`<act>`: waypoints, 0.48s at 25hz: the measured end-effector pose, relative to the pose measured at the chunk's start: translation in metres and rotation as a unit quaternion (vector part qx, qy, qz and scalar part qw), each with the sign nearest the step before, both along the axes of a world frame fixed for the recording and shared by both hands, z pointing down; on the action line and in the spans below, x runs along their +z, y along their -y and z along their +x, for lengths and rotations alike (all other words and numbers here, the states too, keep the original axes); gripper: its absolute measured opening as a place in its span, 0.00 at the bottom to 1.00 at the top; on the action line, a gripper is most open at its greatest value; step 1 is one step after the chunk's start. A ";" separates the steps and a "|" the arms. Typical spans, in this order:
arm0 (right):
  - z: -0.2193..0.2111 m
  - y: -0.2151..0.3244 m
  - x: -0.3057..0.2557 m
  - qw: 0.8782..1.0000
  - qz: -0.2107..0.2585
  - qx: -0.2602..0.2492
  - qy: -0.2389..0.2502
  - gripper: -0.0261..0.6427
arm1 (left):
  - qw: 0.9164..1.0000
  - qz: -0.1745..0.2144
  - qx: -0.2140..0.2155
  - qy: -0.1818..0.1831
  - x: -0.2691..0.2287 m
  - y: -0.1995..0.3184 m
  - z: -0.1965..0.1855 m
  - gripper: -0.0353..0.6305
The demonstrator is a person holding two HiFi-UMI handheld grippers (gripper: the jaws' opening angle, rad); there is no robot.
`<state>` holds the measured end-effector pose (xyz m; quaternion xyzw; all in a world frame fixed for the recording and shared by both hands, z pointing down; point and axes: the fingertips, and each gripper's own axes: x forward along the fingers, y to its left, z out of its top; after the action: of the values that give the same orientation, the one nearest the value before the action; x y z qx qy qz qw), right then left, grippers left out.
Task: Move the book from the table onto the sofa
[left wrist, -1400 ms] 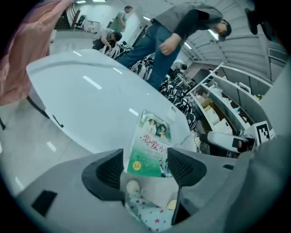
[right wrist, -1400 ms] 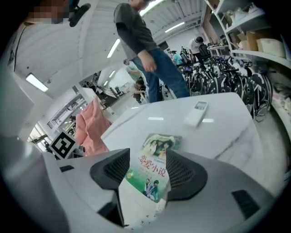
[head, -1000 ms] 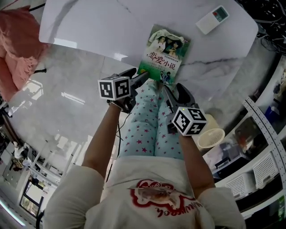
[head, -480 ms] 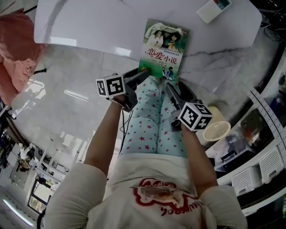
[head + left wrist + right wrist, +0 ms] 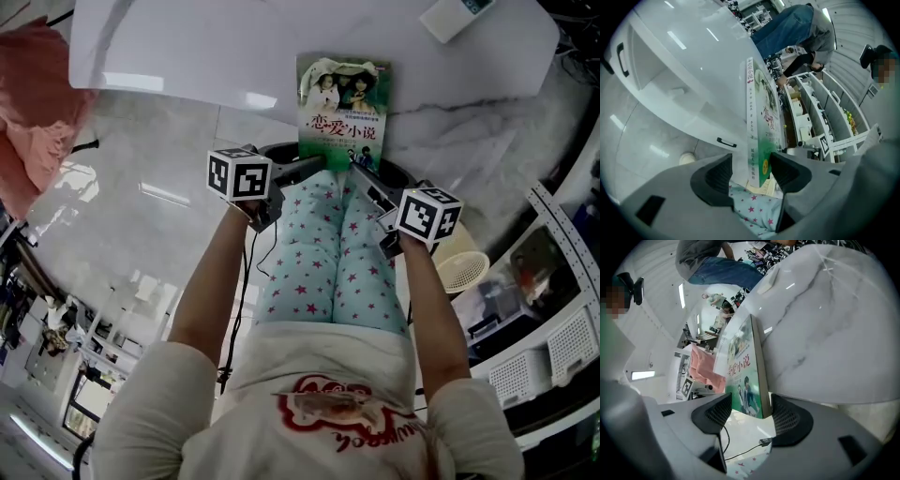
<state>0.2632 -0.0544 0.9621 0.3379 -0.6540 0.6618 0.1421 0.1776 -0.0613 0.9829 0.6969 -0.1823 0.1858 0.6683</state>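
Note:
The book, green-covered with photos of people, lies on the white marble table, its near end sticking out over the table's edge. My left gripper reaches in at the book's near left corner and my right gripper at its near right corner. In the left gripper view the book stands edge-on between the jaws of the left gripper; they have just been closing, and a gap shows on one side. The right gripper is open around the book's corner.
A white remote lies at the table's far right. Pink fabric sits at the left over a glossy floor. A woven basket and white shelving stand at the right. The person's star-patterned trousers are below the grippers.
Both grippers have moved forward to the book's near edge. Its two near corners now lie between their jaws. The book has not moved on the table.

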 end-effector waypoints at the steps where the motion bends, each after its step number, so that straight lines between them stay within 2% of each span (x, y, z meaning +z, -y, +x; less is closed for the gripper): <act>1: -0.001 0.001 0.002 1.000 -0.005 -0.005 0.009 0.42 | 1.000 0.005 0.010 -0.002 0.000 0.001 0.002 0.45; 4: -0.007 0.001 0.007 0.999 -0.021 -0.010 0.035 0.42 | 0.999 0.013 0.025 -0.014 -0.002 0.003 0.009 0.45; 5: -0.010 0.001 0.007 0.999 -0.024 -0.011 0.039 0.40 | 0.999 0.013 0.027 -0.021 -0.002 0.004 0.012 0.45; 6: -0.011 0.001 0.007 0.999 -0.025 -0.011 0.042 0.33 | 0.999 0.014 0.030 -0.027 -0.003 0.005 0.015 0.45; 8: -0.014 0.003 0.007 0.998 -0.023 -0.012 0.052 0.30 | 0.998 0.019 0.039 -0.042 -0.006 0.007 0.023 0.44; 10: -0.015 0.005 0.005 0.998 -0.018 -0.012 0.059 0.25 | 0.997 0.032 0.043 -0.055 -0.010 0.009 0.030 0.35; 12: -0.012 0.002 -0.003 0.999 -0.007 -0.010 0.052 0.20 | 0.997 0.049 0.039 -0.046 -0.019 0.006 0.035 0.30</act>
<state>0.2508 -0.0568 0.9590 0.2952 -0.6591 0.6817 0.1172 0.2124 -0.0670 0.9643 0.7430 -0.1327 0.1701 0.6336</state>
